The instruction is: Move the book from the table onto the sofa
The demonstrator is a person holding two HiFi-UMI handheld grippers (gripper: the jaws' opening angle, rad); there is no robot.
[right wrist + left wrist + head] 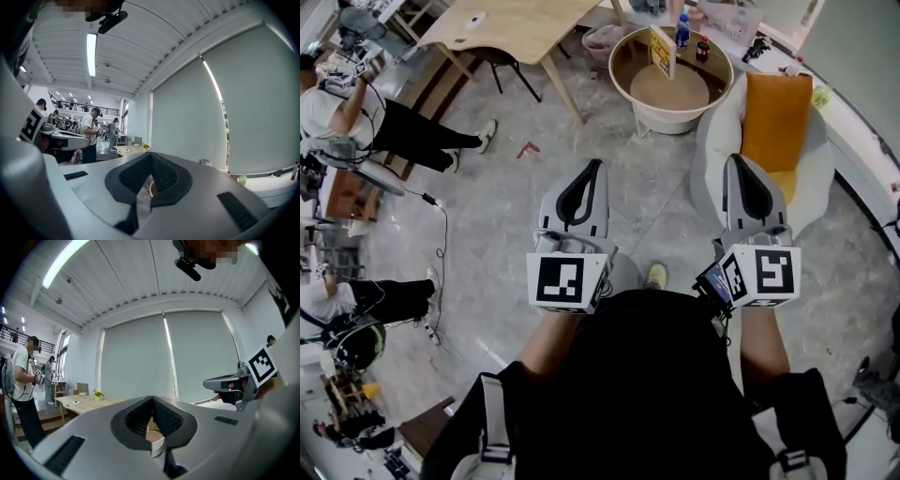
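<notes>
A yellow book (662, 52) stands upright on the round, rimmed table (624, 89) at the far middle of the head view. To its right is the white sofa seat (712, 150) with an orange cushion (776, 117). My left gripper (596, 167) and right gripper (739, 161) are held side by side in front of my body, pointing level toward the table and well short of it. Both are shut with nothing between the pads, as the left gripper view (151, 401) and the right gripper view (151, 157) also show. The right one hangs beside the sofa's near edge.
A blue bottle (682, 31) and a dark bottle (703, 49) stand on the round table behind the book. A wooden table (516, 28) with chairs is at the far left. People (356, 122) work along the left side, with cables on the floor (441, 244).
</notes>
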